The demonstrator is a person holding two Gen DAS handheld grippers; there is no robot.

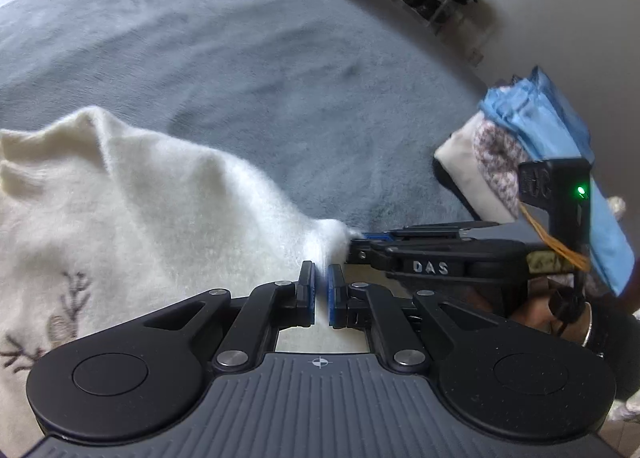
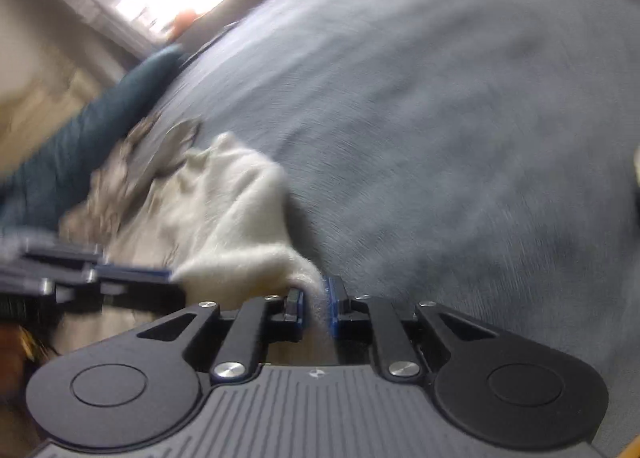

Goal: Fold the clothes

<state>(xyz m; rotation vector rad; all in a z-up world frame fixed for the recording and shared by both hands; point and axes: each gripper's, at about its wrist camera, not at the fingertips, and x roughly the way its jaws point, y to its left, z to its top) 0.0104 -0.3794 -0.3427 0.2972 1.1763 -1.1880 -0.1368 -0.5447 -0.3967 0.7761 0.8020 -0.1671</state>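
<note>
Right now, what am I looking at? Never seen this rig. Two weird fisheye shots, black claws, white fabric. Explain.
No robot here: a person holds a two-finger gripper in each hand, each with a fisheye camera looking along its fingers. One picture is the left camera's, the other the right's. The left hand-held gripper and the right hand-held gripper are each shut on an edge of a white fuzzy garment, close together. It lies on a grey blanket. A stack of folded clothes sits off to the side. The right view is motion-blurred.
</note>
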